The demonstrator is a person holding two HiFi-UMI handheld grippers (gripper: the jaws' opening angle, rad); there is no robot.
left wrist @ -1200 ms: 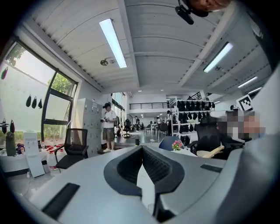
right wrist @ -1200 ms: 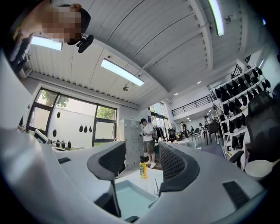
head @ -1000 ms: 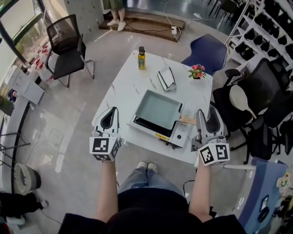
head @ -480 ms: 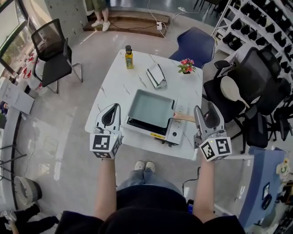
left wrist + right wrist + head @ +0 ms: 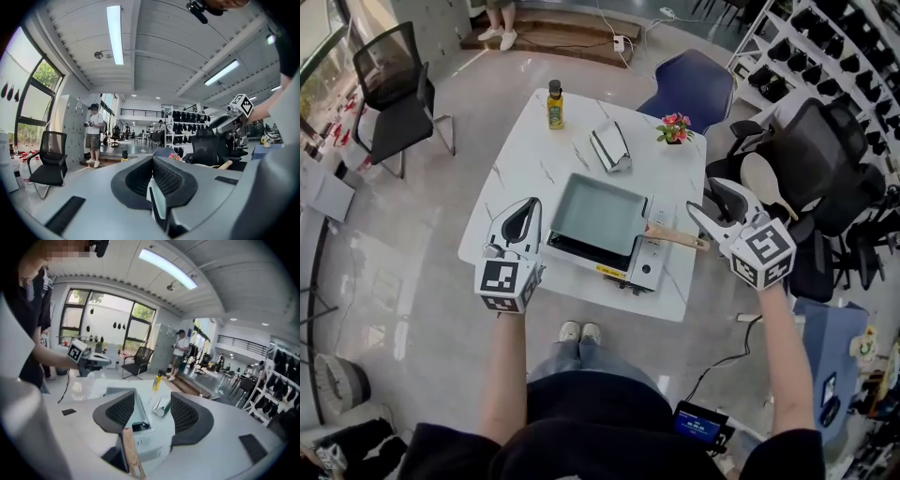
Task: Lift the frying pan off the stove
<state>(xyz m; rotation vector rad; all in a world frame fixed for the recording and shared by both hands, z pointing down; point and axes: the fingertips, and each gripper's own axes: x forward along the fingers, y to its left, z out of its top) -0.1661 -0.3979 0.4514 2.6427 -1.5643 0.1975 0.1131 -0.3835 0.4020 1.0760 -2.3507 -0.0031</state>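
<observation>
A pale green square frying pan [image 5: 598, 214] sits on a white portable stove [image 5: 639, 268] on the white table [image 5: 525, 150]. Its wooden handle [image 5: 677, 238] points right. My right gripper [image 5: 705, 202] hovers open just past and above the handle's end. In the right gripper view the handle [image 5: 130, 455] rises low between the jaws, close to the left one, with the pan [image 5: 117, 393] beyond my right gripper [image 5: 150, 416]. My left gripper [image 5: 521, 223] hangs at the table's near left edge, shut and empty. In its own view my left gripper [image 5: 152, 161] faces the room.
A yellow bottle [image 5: 554, 103], a folded metal holder [image 5: 609, 147] and a small flower pot [image 5: 673, 127] stand on the table's far side. A blue chair [image 5: 689, 84] is behind the table, black office chairs [image 5: 806, 150] crowd the right. A person [image 5: 93, 136] stands far off.
My right gripper has swung up and turned left toward the pan's handle, and its jaws have opened. The left gripper has hardly moved. The head view has shifted slightly.
</observation>
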